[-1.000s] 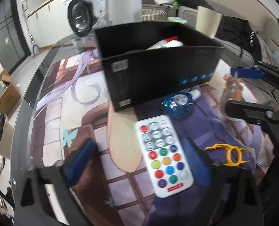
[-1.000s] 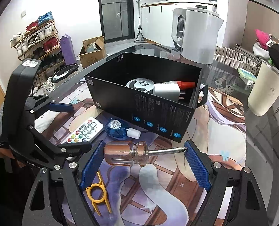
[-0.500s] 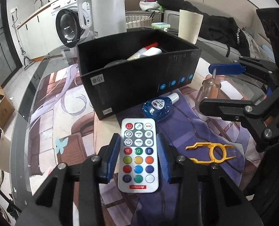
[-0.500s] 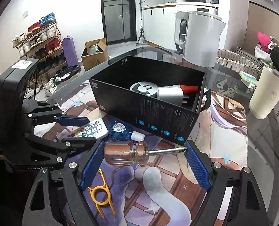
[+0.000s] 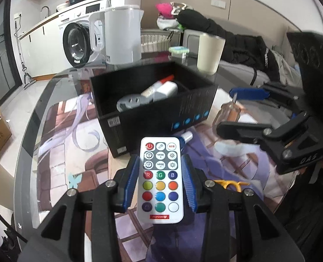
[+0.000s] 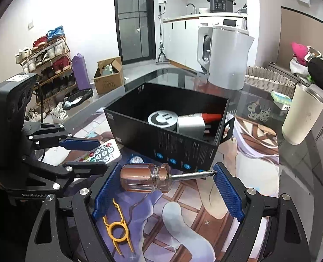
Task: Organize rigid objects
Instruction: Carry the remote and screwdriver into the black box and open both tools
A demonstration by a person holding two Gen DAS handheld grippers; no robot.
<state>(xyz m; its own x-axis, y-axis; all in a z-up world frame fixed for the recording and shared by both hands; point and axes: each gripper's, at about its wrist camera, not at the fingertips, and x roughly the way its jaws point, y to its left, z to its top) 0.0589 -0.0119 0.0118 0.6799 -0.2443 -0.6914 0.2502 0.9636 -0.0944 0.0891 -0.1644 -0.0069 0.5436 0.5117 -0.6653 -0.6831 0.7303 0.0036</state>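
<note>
A: Clamping the left gripper [image 5: 160, 182] narrow on the remote [image 5: 160, 180], pads pressing both long edges. Spanning the right gripper [image 6: 167, 188] wide, pinning the screwdriver [image 6: 152, 180] lengthwise from handle end to tip.

B: Both lifted?

A: Seeming so; carrying each just in front of the black box [image 6: 183, 152], not over it yet.

B: Progress?

A: Roughly midway, judging by contents: already holding a grey round piece [image 6: 162, 118] and a red-capped tube [image 6: 205, 116] inside. Still waiting on the mat [image 6: 183, 222]: yellow clip [image 6: 117, 231] and a small blue bottle [image 6: 136, 159], mostly hidden.

B: Versus a second ago?

A: Left jaws then standing open around the remote lying flat; now gripping it, raised. Right gripper holding unchanged.
</note>
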